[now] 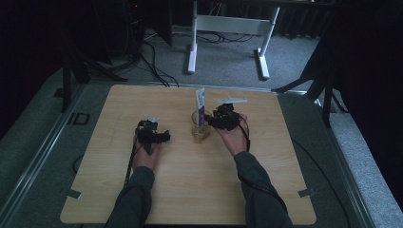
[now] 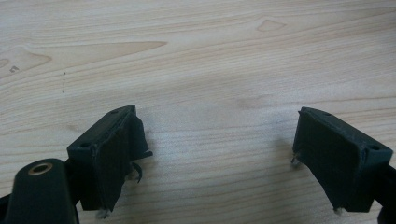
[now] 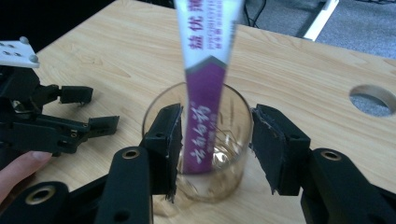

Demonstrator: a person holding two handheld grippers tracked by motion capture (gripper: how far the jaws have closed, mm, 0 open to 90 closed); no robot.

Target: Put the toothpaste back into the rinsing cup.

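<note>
Toothpaste tube (image 3: pixel 205 88) stands tilted in the glass cup (image 3: pixel 233 140) mid-table. My right gripper (image 3: pixel 215 140) brackets the cup, jaws released; left gripper (image 2: pixel 217 154) idles, spread, over bare table (image 2: pixel 196 56). Next, I judge: squeeze evenly and lift.

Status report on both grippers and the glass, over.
Left gripper open over bare table. Right gripper open, jaws either side of the glass. Purple-and-white sachet stands in the glass. Nothing in the way.

Dark grey long sleeves (image 1: pixel 135 199) cover both forearms; 2 black grippers, left (image 1: pixel 154 137) and right (image 1: pixel 219 118), carry pale 3-cornered top plates, brass-ringed screw holes, trailing black cables
</note>
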